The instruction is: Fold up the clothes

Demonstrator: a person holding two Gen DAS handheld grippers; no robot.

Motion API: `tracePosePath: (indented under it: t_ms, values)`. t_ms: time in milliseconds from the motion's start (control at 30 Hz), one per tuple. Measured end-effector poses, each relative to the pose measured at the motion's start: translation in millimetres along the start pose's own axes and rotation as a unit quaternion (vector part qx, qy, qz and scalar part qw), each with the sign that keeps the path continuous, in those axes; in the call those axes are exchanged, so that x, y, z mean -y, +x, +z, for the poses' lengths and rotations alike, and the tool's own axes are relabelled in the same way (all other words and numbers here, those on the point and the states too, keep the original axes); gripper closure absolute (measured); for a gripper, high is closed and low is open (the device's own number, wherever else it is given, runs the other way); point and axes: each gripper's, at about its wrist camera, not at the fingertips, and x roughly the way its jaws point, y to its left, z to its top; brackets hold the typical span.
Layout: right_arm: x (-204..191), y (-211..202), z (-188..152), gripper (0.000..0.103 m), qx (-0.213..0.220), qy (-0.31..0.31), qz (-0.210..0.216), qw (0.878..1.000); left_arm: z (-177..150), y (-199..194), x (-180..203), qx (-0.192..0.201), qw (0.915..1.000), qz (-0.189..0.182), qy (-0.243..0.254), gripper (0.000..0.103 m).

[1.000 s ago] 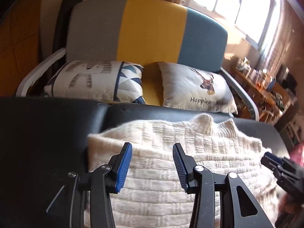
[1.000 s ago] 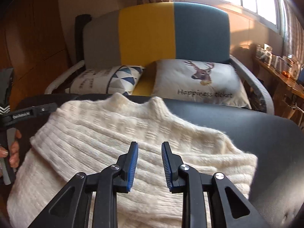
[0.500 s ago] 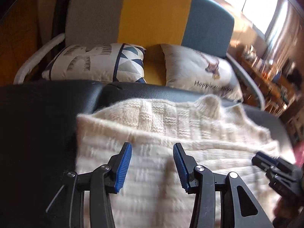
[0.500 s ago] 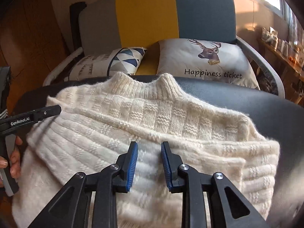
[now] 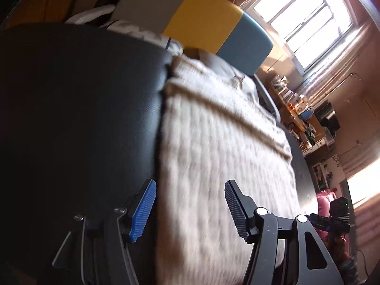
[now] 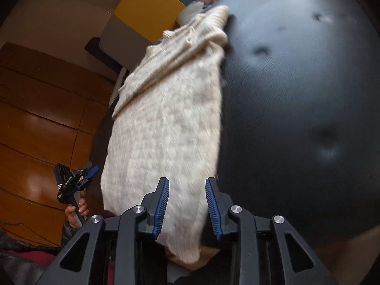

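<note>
Cream knit sweater (image 6: 166,128), soft, thick and likely floppy, is lying lengthwise on the black padded surface (image 6: 296,95), hem at 6 o'clock offering a hold between left gripper (image 5: 190,210) and right gripper (image 6: 187,207), both gaping empty.

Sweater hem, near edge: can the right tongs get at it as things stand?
Probably yes. The right tongs are open and straddle the cream sweater at its near hem, with nothing between the blue pads and the knit.
</note>
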Motion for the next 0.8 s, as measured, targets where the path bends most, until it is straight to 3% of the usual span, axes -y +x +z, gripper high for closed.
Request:
tracePosePath:
  t_ms: [67,133,300,533,600,667,767,800]
  values:
    - [9.4,3.6,-17.1,0.07,-0.005,0.015,0.001,1.0,-10.2,-2.1,0.2,-0.005,1.0,-0.003,0.006,0.04]
    - [14.0,6.2,-23.8,0.069,0.006,0.03,0.033,0.999,-20.5,-4.1,0.4,-0.01,0.9998,-0.006,0.013,0.039]
    - [8.6,28.3,-17.9,0.069,0.003,0.033,0.082,0.996,-46.1,-9.3,0.9,-0.022,0.9992,-0.013,0.029,0.033]
    - [-8.2,40.0,-16.0,0.069,0.02,-0.013,0.073,0.997,-59.2,-10.9,3.2,-0.021,0.9985,-0.007,0.05,0.033]
    - [-12.5,40.4,-18.5,0.069,0.029,-0.026,0.068,0.997,-58.2,-8.6,5.1,-0.018,0.9986,-0.009,0.048,0.035]
    - [-18.7,42.3,-22.7,0.068,0.038,-0.04,0.061,0.997,-54.8,0.8,10.3,-0.035,0.9981,-0.02,0.046,0.045]
    - [-17.9,40.6,-25.7,0.069,0.034,-0.036,0.069,0.996,-56.6,14.3,21.2,-0.046,0.9954,0.017,0.082,0.046]
    - [-18.5,40.9,-25.5,0.071,0.033,-0.038,0.064,0.997,-56.0,15.0,20.9,-0.044,0.9952,0.028,0.082,0.053]
